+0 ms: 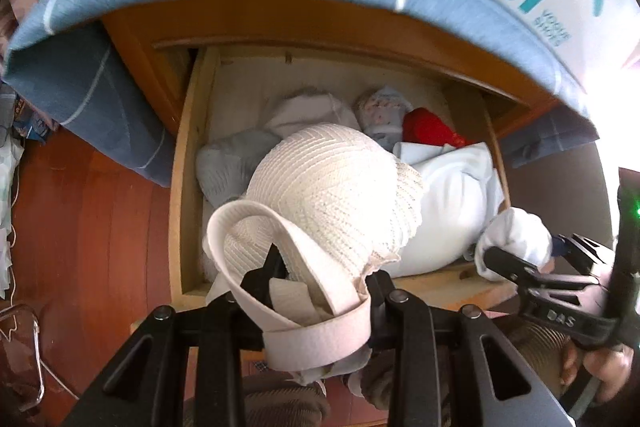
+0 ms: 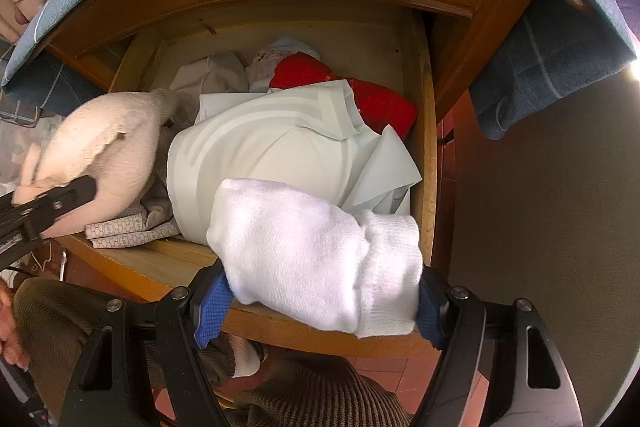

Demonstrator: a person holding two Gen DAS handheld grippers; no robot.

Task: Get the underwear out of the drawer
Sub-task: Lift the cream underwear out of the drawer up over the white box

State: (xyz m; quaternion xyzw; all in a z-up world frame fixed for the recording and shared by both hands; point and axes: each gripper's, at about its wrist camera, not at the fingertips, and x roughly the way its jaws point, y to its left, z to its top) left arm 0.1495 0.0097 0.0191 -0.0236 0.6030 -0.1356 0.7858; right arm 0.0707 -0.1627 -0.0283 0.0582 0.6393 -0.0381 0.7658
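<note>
Ribbed knit cloth bra (image 1: 336,187); matt bare wood drawer (image 1: 180,187).

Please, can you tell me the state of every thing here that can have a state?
Drawer: pulled open, clothes inside.
Left gripper: shut on cream underwear, raised over the drawer.
Right gripper: shut on white sock roll, above the front edge.
Red garment: lying at the back.
</note>
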